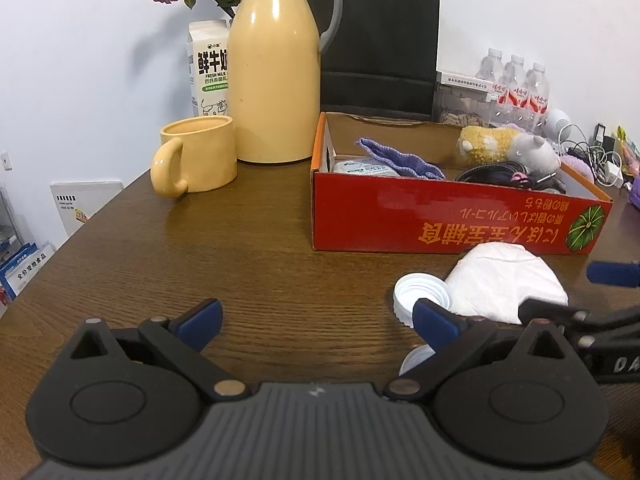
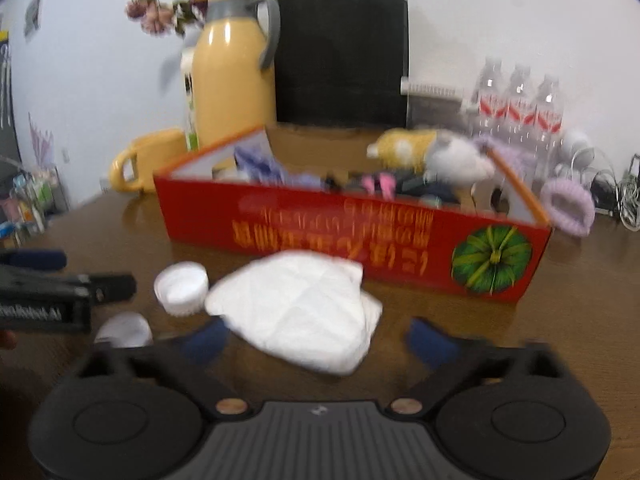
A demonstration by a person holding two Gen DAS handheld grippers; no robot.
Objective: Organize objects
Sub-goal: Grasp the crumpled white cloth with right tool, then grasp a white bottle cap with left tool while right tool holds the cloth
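Left tool (image 1: 318, 322): jaws wide apart, empty, bare wood-grain worktop (image 1: 256, 264) open ahead. Ribbed white cap (image 1: 420, 294) touches its right blue pad. Right tool (image 2: 316, 340): jaws apart, straddling the near edge of the crumpled white tissue (image 2: 304, 308), not gripping. Glossy red cardboard box (image 2: 352, 236) stands just beyond the tissue; view blurred.

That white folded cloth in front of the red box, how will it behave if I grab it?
The white cloth looks soft and creased, so it will probably droop and unfold when pinched. It seems light. Pushed along the wooden table, it would likely bunch, maybe nudging the white cap beside it.
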